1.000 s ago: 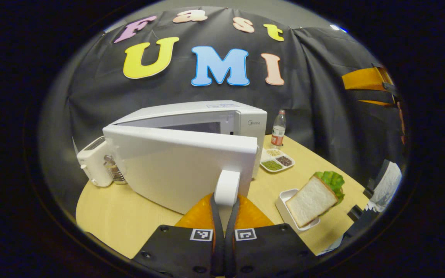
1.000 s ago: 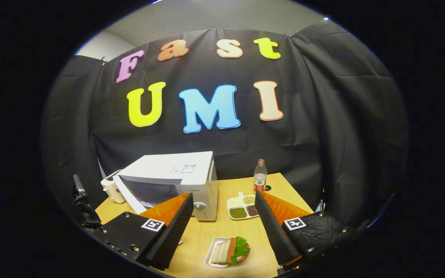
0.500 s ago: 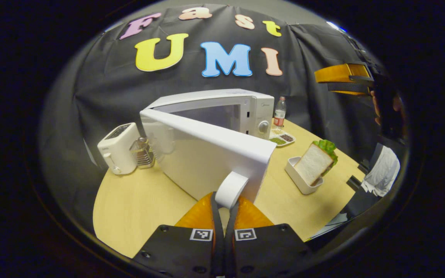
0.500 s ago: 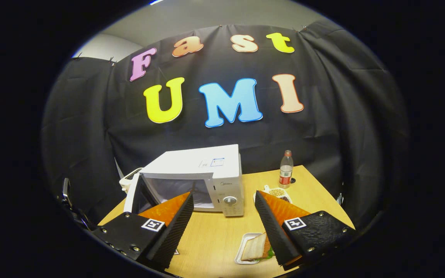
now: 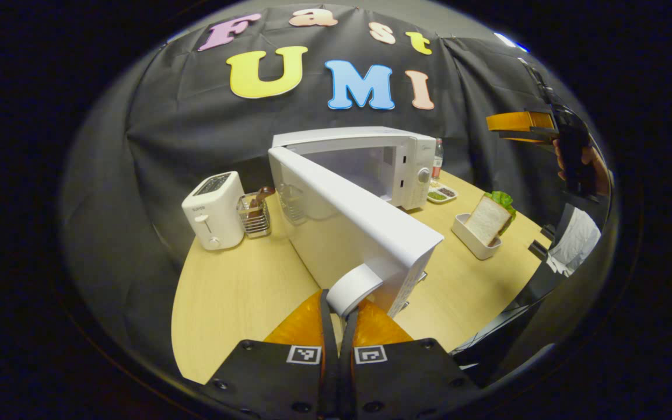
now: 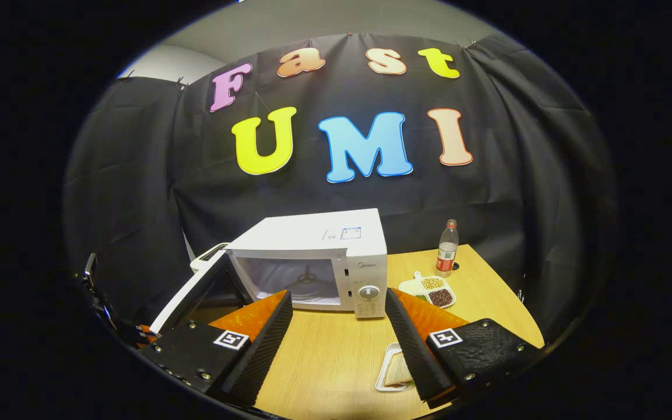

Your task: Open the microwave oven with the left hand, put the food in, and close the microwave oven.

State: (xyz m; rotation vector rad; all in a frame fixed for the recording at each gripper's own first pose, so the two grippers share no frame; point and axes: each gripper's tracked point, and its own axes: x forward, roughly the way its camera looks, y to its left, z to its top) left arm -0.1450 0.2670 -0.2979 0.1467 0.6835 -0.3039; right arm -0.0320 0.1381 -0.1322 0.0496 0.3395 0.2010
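Note:
A white microwave [image 5: 394, 163] [image 6: 324, 256] stands at the back of the wooden table with its door [image 5: 347, 224] [image 6: 196, 291] swung wide. My left gripper [image 5: 340, 309] is shut on the door's white handle [image 5: 353, 287]. The cavity with its turntable [image 6: 307, 283] lies exposed. A sandwich with lettuce [image 5: 487, 217] [image 6: 397, 370] stands in a small white tray [image 5: 467, 236] on the table. My right gripper [image 6: 339, 326] hangs open above the table in front of the microwave, holding nothing; it also appears high on the right, the right gripper [image 5: 525, 125] held by a hand.
A white toaster [image 5: 213, 209] and a wire holder [image 5: 253, 213] stand left of the microwave. A divided dish of beans [image 5: 442, 193] [image 6: 432, 290] and a bottle [image 6: 446, 248] sit to its right. The table's front edge [image 5: 487, 326] is close.
The left gripper has pulled the door from partly ajar to wide open, swinging it leftward. The right gripper has shifted right, and the cavity has come into sight.

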